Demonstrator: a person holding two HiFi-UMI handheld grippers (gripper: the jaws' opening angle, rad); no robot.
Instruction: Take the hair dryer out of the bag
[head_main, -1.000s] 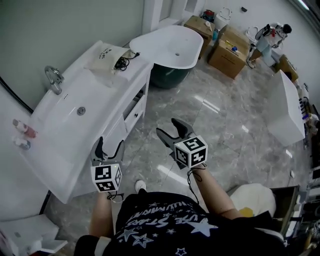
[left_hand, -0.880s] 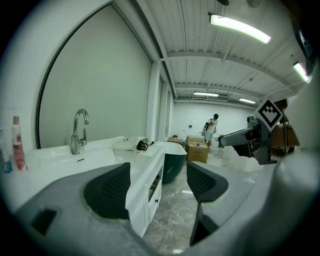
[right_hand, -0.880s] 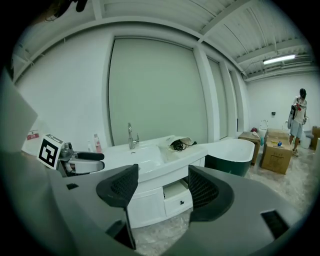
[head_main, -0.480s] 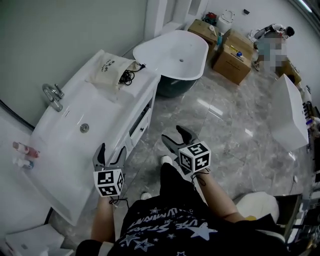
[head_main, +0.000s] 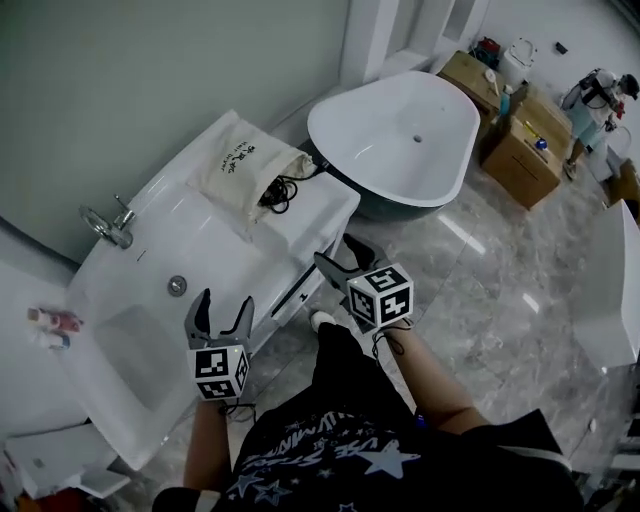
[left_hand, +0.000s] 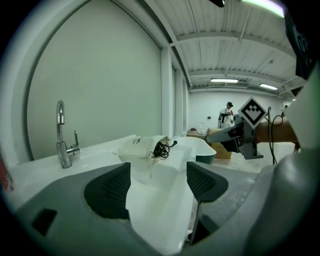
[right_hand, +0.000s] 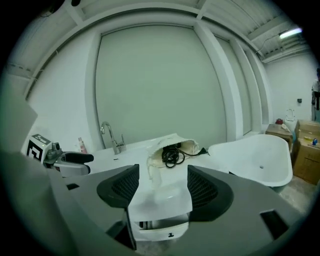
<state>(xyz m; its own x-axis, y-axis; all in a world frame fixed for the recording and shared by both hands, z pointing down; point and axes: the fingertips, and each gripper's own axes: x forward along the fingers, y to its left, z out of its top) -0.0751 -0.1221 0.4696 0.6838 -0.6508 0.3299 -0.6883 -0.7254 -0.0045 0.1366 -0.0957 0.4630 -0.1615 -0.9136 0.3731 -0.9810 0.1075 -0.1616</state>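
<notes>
A cream cloth bag (head_main: 247, 163) lies on the white vanity top (head_main: 325, 212), its mouth toward the bathtub. A coiled black cord (head_main: 284, 188) and its plug spill from the mouth; the hair dryer itself is hidden inside. My left gripper (head_main: 223, 310) hangs open over the vanity's front edge, short of the bag (left_hand: 139, 146). My right gripper (head_main: 336, 254) is off the vanity's corner, facing the bag (right_hand: 176, 144) and cord (right_hand: 172, 156). Its jaws stand wide and are closing a little, with nothing between them.
A chrome faucet (head_main: 108, 224) and a sink basin (head_main: 150, 310) lie left of the bag. Small bottles (head_main: 52, 322) stand at the far left. A white bathtub (head_main: 400, 135) sits beyond the vanity. Cardboard boxes (head_main: 523, 165) and a person (head_main: 598, 95) are at the back right.
Both grippers have moved forward to the vanity and nearer the bag, which now looks larger and closer. Both stay open and hold nothing.
</notes>
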